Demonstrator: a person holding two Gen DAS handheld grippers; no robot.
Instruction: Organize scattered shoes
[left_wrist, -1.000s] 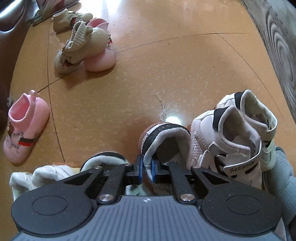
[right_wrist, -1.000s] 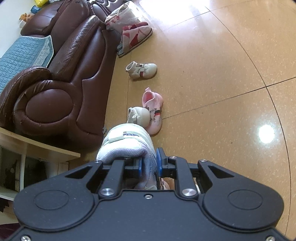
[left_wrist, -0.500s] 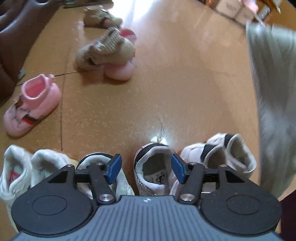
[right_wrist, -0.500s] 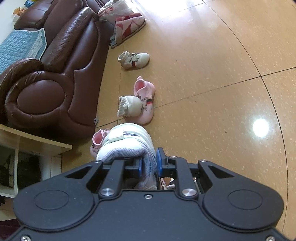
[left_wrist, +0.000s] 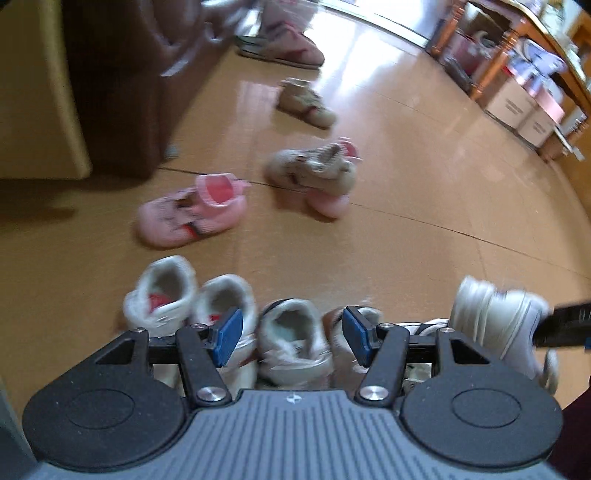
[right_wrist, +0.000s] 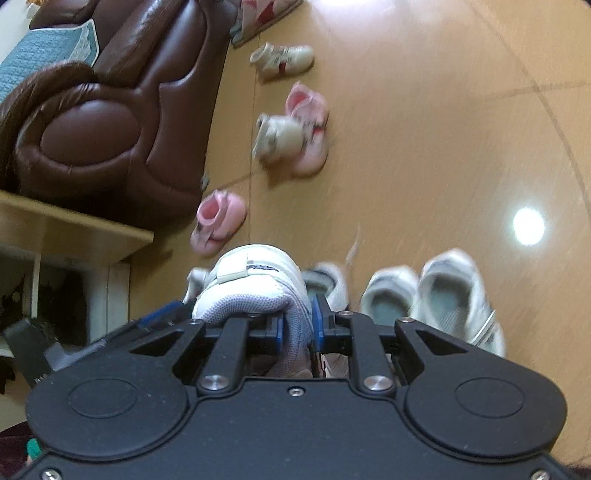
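My left gripper (left_wrist: 291, 334) is open and empty above a row of small white shoes (left_wrist: 288, 332) lined up on the floor. My right gripper (right_wrist: 298, 328) is shut on a white and grey shoe (right_wrist: 255, 284), held above the same row (right_wrist: 391, 295); that held shoe also shows in the left wrist view (left_wrist: 498, 321). Further off lie a pink shoe (left_wrist: 192, 210), a beige shoe resting on another pink one (left_wrist: 314, 173), and a beige shoe (left_wrist: 303, 103). In the right wrist view they are the pink shoe (right_wrist: 218, 221), the beige-on-pink pile (right_wrist: 291, 144) and the far beige shoe (right_wrist: 280, 61).
A brown leather sofa (right_wrist: 103, 122) and a low wooden shelf (right_wrist: 74, 229) stand on the left. Slippers (left_wrist: 284, 44) lie by the sofa's far end. Wooden shelving with boxes (left_wrist: 524, 85) lines the far right. The floor is glossy tan tile (right_wrist: 443, 147).
My left gripper let go of the white shoe, opened and pulled back and up. My right gripper carried its shoe down toward the row.
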